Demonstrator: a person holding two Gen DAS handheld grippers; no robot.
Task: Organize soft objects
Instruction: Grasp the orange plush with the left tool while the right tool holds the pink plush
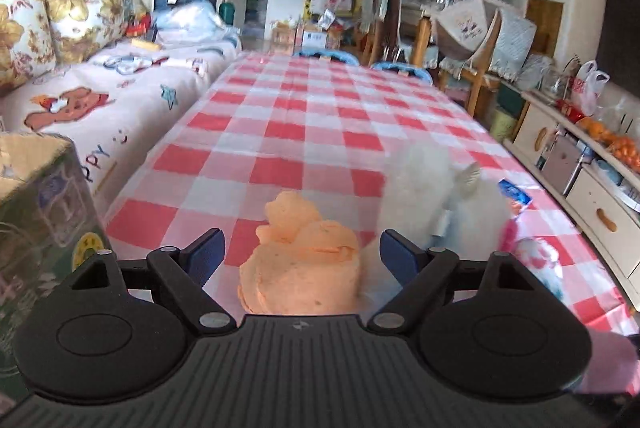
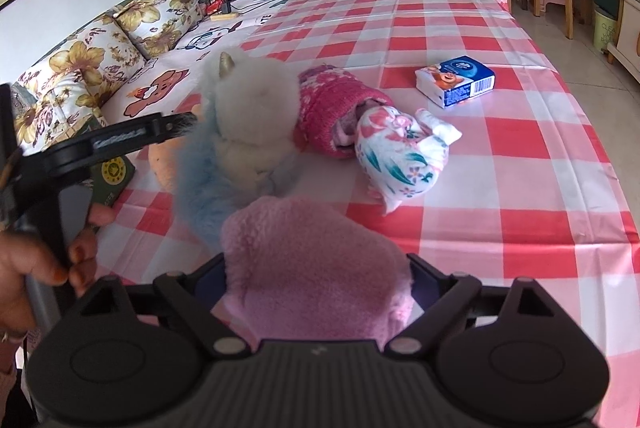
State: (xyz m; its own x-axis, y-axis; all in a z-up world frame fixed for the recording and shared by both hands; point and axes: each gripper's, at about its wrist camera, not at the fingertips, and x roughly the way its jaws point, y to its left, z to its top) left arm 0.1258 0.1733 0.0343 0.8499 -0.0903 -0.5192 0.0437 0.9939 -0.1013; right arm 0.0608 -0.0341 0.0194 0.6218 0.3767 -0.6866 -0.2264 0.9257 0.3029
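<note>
In the left wrist view my left gripper stands open around an orange foam toy on the checked tablecloth; neither blue pad touches it. A blurred white plush unicorn lies just to its right. In the right wrist view my right gripper is open, with a fluffy pink cloth filling the gap between its fingers. Beyond it lie the unicorn, a pink knitted piece and a floral cloth bundle. One left gripper finger reaches behind the unicorn, and a hand holds that gripper.
A blue tissue pack lies further back on the table. A green cardboard box stands at the table's left edge. A sofa with floral cushions runs along the left. Chairs and a low cabinet are on the right.
</note>
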